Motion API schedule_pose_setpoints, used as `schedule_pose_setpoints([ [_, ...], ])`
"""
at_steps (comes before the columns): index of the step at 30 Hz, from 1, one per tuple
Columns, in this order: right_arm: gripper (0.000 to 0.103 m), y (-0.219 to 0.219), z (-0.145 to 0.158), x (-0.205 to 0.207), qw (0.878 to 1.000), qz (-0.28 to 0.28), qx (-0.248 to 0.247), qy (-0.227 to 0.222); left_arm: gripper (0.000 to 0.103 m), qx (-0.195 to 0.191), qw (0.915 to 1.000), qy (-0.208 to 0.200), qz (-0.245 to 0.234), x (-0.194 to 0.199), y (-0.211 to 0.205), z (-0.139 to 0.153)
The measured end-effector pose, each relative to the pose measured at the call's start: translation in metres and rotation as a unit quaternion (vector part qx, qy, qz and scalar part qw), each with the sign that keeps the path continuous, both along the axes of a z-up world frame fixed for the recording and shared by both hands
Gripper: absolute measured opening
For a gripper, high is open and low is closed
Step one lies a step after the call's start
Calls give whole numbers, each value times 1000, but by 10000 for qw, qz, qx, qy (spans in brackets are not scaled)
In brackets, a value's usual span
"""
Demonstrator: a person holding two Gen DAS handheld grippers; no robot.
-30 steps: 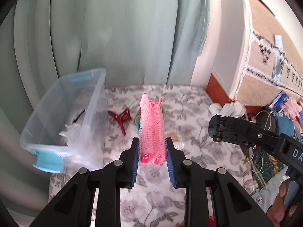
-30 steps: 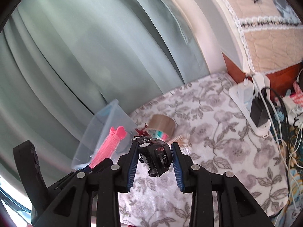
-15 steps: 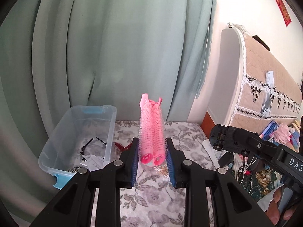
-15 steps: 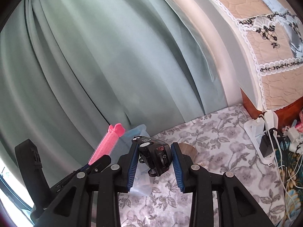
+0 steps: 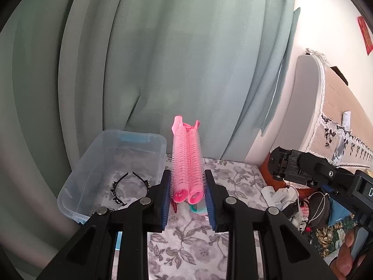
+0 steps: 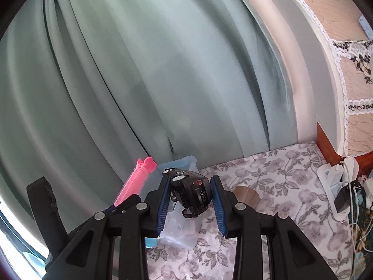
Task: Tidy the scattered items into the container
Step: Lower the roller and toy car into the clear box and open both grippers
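My left gripper (image 5: 187, 200) is shut on a pair of pink hair rollers (image 5: 187, 163), held above the floral table, just right of the clear plastic container (image 5: 93, 163). A black headband (image 5: 130, 186) lies inside the container. My right gripper (image 6: 190, 201) is shut on a black toy car (image 6: 190, 193), held above the table near the container's corner (image 6: 184, 162). The rollers also show in the right wrist view (image 6: 137, 183), and the toy car in the left wrist view (image 5: 289, 168).
A roll of brown tape (image 6: 246, 193) lies on the floral tablecloth (image 6: 279, 182). A red clip (image 5: 174, 207) and a teal item (image 5: 198, 210) lie under the left fingers. A white power strip (image 6: 335, 186) with cables sits at the right. Green curtain behind.
Both grippers have risen from the table with their items and drawn back. The container now shows further off and lower in both views.
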State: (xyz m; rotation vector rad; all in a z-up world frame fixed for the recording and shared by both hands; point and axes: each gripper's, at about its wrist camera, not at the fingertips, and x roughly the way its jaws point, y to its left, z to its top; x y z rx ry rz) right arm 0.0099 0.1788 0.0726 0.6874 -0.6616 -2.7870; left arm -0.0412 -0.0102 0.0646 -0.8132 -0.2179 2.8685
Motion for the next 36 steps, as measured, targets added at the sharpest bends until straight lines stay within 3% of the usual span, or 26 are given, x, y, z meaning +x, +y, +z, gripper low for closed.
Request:
schedule_pose_setpoints([
  [14,37,-53,-12,-43,9982,424,288,-316,28,378,9982,-282,359,-26,-49,-23],
  [36,37,-117,-50,-108,9889,1052,505,-922,28,673,9911,-704,906,-61,-110,-60],
])
